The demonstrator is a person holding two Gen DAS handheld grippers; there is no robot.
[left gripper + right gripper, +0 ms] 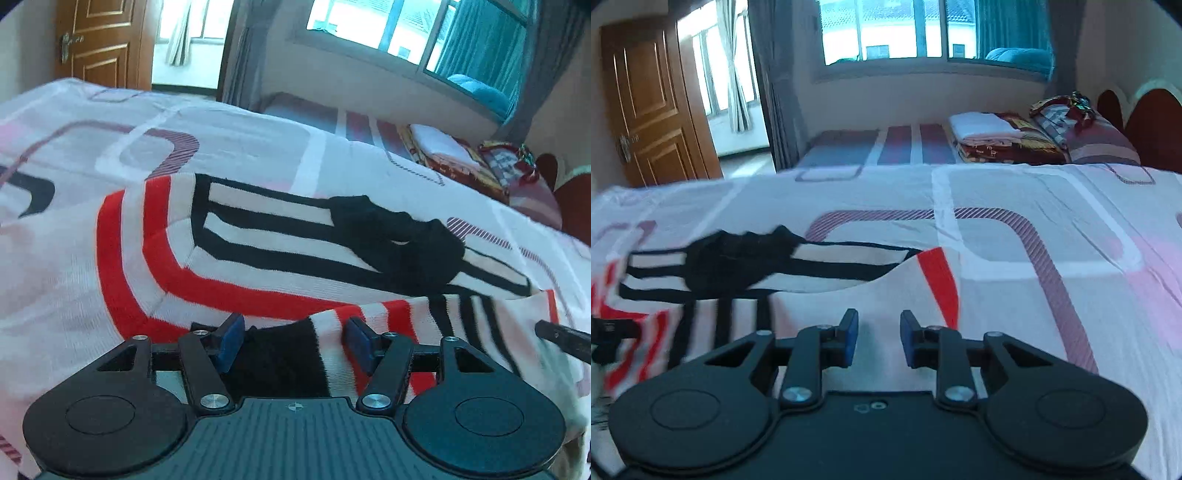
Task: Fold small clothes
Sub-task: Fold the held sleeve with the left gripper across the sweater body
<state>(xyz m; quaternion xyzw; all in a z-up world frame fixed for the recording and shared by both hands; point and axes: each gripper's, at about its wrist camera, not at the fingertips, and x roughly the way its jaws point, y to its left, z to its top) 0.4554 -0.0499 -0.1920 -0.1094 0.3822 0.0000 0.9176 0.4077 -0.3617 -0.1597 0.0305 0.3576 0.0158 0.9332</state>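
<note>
Striped sweater [258, 251] flat on bed [74, 258], left gripper [293, 343] jaws apart over its edge, right gripper [875, 339] jaws apart, holding nothing

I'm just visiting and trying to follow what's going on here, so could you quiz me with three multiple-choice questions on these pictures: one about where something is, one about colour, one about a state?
1. Where does the striped garment lie?
A. on the patterned bedsheet
B. on the windowsill
C. on the floor by the door

2. Which colours make up the garment's stripes?
A. green and yellow
B. red, black and white
C. blue and orange

3. How stand the blue pads of the left gripper?
A. pressed flat together
B. apart, with cloth lying between them
C. clamped on a hanger

Answers:
1. A, the sheet shows all round the garment.
2. B, red bands run at its outer part, black and white ones further in.
3. B, a clear gap shows on both sides of the fold.
</note>
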